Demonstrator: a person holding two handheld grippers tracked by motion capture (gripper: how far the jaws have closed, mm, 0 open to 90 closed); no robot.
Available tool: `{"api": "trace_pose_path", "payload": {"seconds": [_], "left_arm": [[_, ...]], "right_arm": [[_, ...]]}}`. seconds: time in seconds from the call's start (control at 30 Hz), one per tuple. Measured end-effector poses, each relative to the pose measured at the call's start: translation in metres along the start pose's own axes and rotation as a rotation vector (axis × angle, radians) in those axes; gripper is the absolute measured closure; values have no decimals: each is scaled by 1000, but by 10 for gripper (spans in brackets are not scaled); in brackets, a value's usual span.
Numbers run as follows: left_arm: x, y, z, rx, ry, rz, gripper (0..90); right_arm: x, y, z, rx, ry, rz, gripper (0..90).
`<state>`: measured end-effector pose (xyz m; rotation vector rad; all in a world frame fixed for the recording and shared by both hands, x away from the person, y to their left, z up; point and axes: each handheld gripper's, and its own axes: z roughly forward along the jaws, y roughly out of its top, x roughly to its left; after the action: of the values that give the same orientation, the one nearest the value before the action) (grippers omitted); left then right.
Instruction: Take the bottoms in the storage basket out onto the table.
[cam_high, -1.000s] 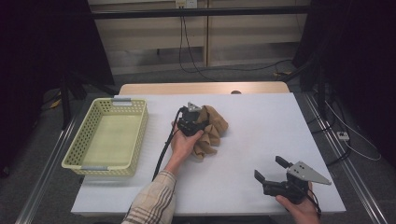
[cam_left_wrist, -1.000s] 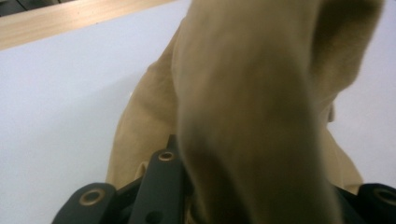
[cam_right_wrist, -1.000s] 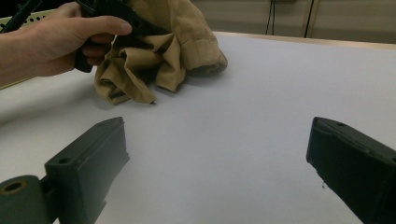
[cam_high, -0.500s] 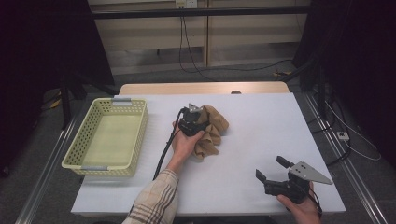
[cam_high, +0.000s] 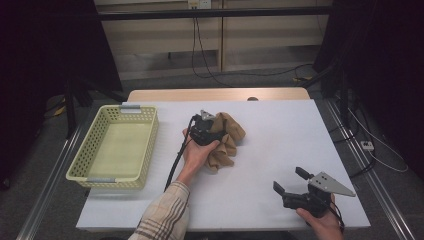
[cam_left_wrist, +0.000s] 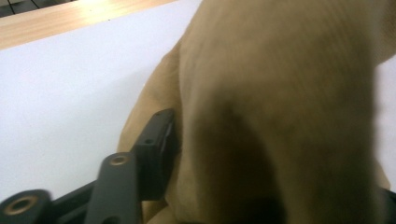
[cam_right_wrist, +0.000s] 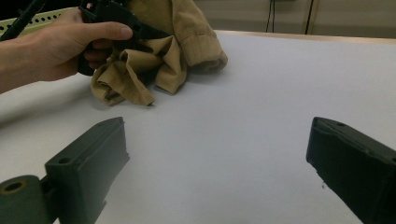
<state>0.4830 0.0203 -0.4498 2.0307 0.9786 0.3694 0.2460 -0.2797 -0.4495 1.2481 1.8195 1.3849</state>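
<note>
A crumpled tan cloth (cam_high: 227, 142) lies near the middle of the white table (cam_high: 280, 135). My left gripper (cam_high: 214, 129) is pushed into its left side, and a thick fold of the cloth (cam_left_wrist: 280, 107) sits between the jaws. One black finger (cam_left_wrist: 156, 142) presses against the fabric; the other is hidden behind it. In the right gripper view the cloth (cam_right_wrist: 163, 51) hangs in folds from that gripper, with its lower part on the table. My right gripper (cam_high: 289, 180) is low over the table's near right, open (cam_right_wrist: 219, 154) with nothing between its fingers, pointing toward the cloth.
A pale yellow mesh basket (cam_high: 85, 165) stands at the table's left side with nothing visible in it. A wooden strip (cam_high: 215, 95) runs along the far edge. A black cable (cam_high: 176, 162) trails from the left gripper along the forearm.
</note>
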Motion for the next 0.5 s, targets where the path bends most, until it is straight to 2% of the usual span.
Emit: {"api": "trace_pose_path", "payload": {"seconds": [0.03,0.13,0.2,0.3,0.37,0.5], "left_arm": [[0,0,0,-1,4,-9,403],[0,-1,-1,-1,15,-2,317],[0,0,-1,1,30,-12,226],[4,0,-3,-1,5,-51,183],[4,0,-4,2,21,-43,114],[5,0,-9,-18,-13,-70,75]], "right_arm": [[0,0,0,0,-1,-2,49],[0,0,0,-1,-6,3,49],[0,0,-1,1,-8,3,49],[2,0,-3,0,-10,-3,50],[2,0,-3,3,-12,-3,49],[3,0,-3,3,-12,-6,50]]}}
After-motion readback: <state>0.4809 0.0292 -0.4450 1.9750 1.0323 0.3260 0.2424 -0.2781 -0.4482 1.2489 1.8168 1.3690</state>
